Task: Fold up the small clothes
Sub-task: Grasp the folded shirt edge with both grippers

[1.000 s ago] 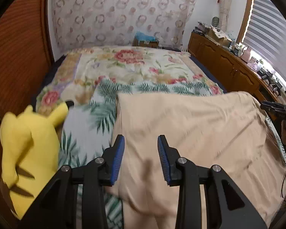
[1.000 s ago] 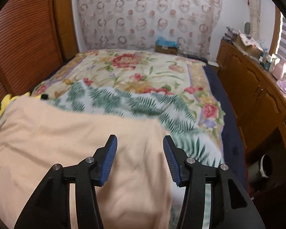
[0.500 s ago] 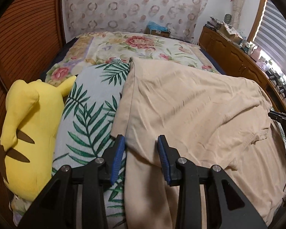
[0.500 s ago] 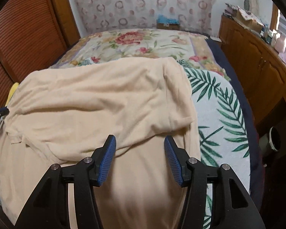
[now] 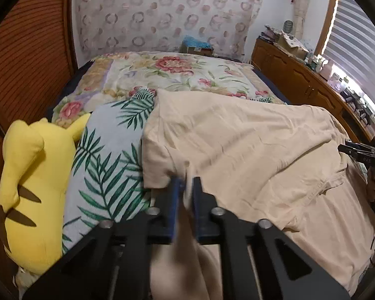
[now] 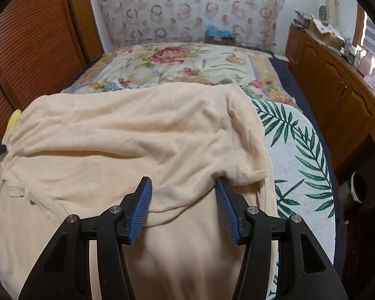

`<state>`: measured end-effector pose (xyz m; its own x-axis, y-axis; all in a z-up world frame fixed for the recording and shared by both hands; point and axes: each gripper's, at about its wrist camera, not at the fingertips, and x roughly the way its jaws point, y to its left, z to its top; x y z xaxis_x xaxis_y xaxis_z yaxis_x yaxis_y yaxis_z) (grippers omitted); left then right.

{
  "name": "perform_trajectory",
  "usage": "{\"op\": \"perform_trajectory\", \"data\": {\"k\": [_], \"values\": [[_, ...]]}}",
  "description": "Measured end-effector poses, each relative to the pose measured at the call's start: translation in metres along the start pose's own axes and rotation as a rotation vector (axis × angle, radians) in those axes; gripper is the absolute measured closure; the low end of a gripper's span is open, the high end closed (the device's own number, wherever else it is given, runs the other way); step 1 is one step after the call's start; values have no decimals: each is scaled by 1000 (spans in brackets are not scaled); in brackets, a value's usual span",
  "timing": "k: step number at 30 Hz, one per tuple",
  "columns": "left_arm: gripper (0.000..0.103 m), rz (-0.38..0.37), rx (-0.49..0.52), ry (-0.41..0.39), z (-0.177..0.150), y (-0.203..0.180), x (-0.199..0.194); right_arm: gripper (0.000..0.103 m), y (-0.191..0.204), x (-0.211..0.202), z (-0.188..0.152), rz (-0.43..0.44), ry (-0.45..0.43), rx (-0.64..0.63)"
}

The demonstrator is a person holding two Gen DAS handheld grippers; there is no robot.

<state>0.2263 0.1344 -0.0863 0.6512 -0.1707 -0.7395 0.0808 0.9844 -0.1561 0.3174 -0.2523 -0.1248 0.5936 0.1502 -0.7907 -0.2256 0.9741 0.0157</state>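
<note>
beige garment [image 6: 142,135] long axis crosswise | left tongs [image 5: 186,187] pinch it | right tongs [image 6: 183,187] wide

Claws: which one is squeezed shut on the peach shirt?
The left claw: its blue pads pinch the peach shirt. The right claw gapes wide.

Left tongs [image 5: 186,187] motion-blurred at the tips; the beige garment [image 5: 250,155] fold pinched between them is smeared too. Garment's near edge runs off the bottom of both views. Right tongs [image 5: 357,150] cut by the left view's right edge, only a dark sliver. Yellow plush [image 6: 13,118] mostly hidden behind the garment. Dresser [image 5: 312,87] clutter too small to identify.
</note>
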Motion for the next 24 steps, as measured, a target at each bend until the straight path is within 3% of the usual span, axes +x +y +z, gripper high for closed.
{"op": "perform_trajectory", "data": {"k": [4,9,12,24], "values": [[100,-10,3,-43,6,-2,-10,50,3,0,-3,-20,-17,-20],[100,4,-6,-85,10,-2,-21,89,2,-2,-5,-3,-30,-29],[100,1,-25,-94,14,4,-25,98,1,-4,-5,-4,-34,-42],[101,-14,-33,-178,17,0,-49,101,-8,-54,4,75,-194,28]]}}
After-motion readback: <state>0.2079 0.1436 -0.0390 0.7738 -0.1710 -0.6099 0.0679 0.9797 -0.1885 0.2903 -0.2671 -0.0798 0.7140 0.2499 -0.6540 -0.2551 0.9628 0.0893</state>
